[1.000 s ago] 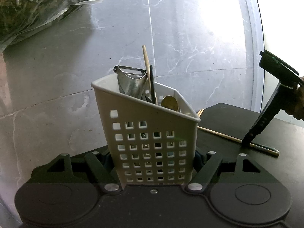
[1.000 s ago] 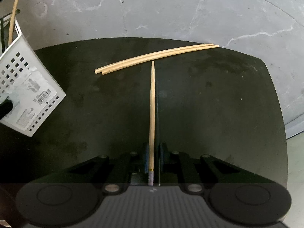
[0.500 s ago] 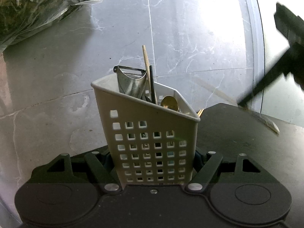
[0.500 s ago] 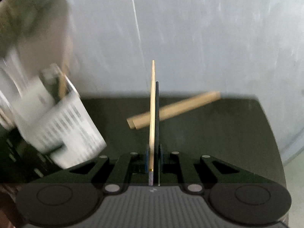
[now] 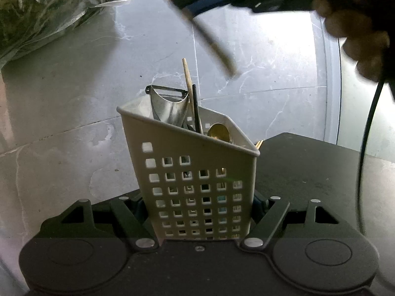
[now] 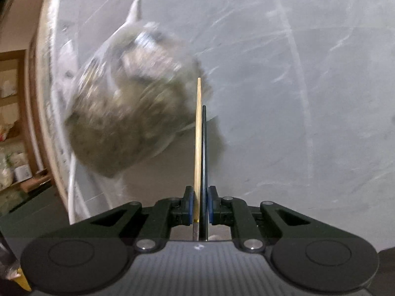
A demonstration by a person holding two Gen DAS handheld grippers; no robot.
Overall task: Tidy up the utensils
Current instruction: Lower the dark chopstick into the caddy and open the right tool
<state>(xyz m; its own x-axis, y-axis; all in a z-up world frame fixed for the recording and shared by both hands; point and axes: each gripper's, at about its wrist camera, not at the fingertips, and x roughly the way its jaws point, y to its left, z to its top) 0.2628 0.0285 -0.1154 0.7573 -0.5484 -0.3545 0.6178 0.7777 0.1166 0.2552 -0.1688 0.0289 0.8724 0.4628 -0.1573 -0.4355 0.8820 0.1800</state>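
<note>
My left gripper (image 5: 200, 204) is shut on a white perforated utensil caddy (image 5: 197, 180) and holds it upright at the edge of a black tabletop (image 5: 308, 170). The caddy holds a metal peeler (image 5: 167, 106), a wooden chopstick (image 5: 188, 83), a black chopstick (image 5: 196, 108) and a gold spoon (image 5: 218, 132). My right gripper (image 6: 199, 206) is shut on a wooden chopstick (image 6: 198, 135) and a black chopstick (image 6: 204, 148), side by side. In the left wrist view it (image 5: 182, 0) is above the caddy, with the blurred pair (image 5: 212, 42) slanting down.
A clear plastic bag of greenish material (image 5: 44, 9) lies on the grey marble floor (image 5: 61, 93) at the upper left; it also shows blurred in the right wrist view (image 6: 128, 113). Chopstick tips (image 5: 258, 144) lie on the tabletop behind the caddy. A black cable (image 5: 367, 135) hangs at right.
My right gripper has lifted the chopstick pair off the black tabletop and swung up and left to above the caddy. The left gripper and caddy have not moved.
</note>
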